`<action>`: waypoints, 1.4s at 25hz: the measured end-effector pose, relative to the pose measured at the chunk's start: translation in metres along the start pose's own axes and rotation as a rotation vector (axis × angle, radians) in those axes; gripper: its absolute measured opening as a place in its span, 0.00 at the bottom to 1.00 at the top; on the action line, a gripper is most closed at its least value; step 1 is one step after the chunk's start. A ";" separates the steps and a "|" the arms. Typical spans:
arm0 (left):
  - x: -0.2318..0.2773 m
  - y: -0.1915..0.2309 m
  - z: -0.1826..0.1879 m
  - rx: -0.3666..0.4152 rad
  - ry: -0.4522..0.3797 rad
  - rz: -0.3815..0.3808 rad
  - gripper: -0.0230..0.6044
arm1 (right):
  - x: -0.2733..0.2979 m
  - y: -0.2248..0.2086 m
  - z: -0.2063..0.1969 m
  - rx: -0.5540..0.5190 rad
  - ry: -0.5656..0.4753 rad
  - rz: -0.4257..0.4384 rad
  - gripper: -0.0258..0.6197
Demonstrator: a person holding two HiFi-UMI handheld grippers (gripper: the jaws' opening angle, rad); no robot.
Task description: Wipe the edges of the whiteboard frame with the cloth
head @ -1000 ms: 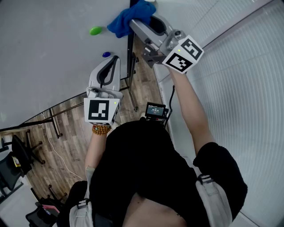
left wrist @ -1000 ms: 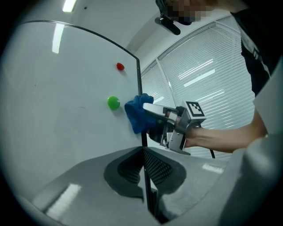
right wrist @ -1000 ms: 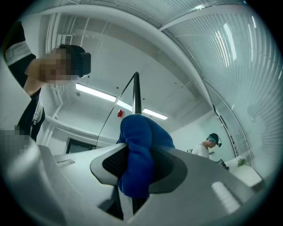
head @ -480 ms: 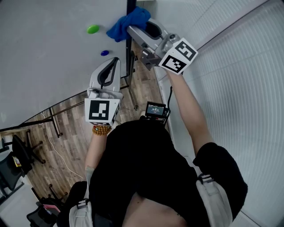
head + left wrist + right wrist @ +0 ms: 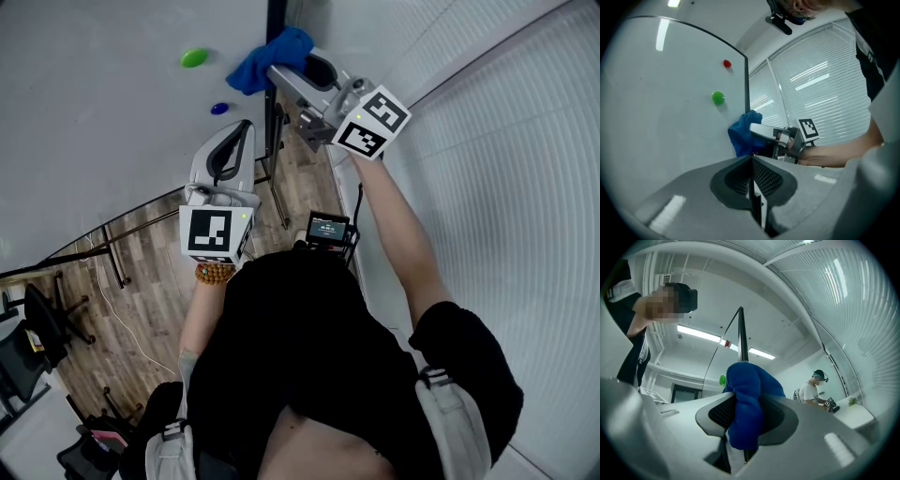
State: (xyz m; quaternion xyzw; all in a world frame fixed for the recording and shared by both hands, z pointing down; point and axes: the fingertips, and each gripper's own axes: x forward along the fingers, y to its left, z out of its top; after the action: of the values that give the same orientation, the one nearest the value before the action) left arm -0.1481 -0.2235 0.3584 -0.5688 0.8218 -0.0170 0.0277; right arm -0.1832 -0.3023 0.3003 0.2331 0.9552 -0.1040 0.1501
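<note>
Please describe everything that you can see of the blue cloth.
The cloth is bright blue and looks soft and fuzzy, like microfibre. It is bunched into a thick wad, not spread flat. The right gripper holds it, jaws closed on its middle, with folds bulging out above and below them. Its far end appears to sit against the dark vertical edge of the whiteboard frame.

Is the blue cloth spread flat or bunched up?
Bunched up: the cloth bulges as a wad, clamped in the right gripper.
</note>
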 end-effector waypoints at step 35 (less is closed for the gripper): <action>-0.003 0.011 0.018 -0.045 0.050 0.037 0.20 | -0.008 -0.006 -0.041 -0.099 0.172 -0.011 0.28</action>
State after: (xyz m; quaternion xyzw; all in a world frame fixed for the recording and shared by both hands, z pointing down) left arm -0.1558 -0.2171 0.3399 -0.5534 0.8328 -0.0120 -0.0052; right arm -0.1890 -0.3001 0.3422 0.2281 0.9698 -0.0371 0.0782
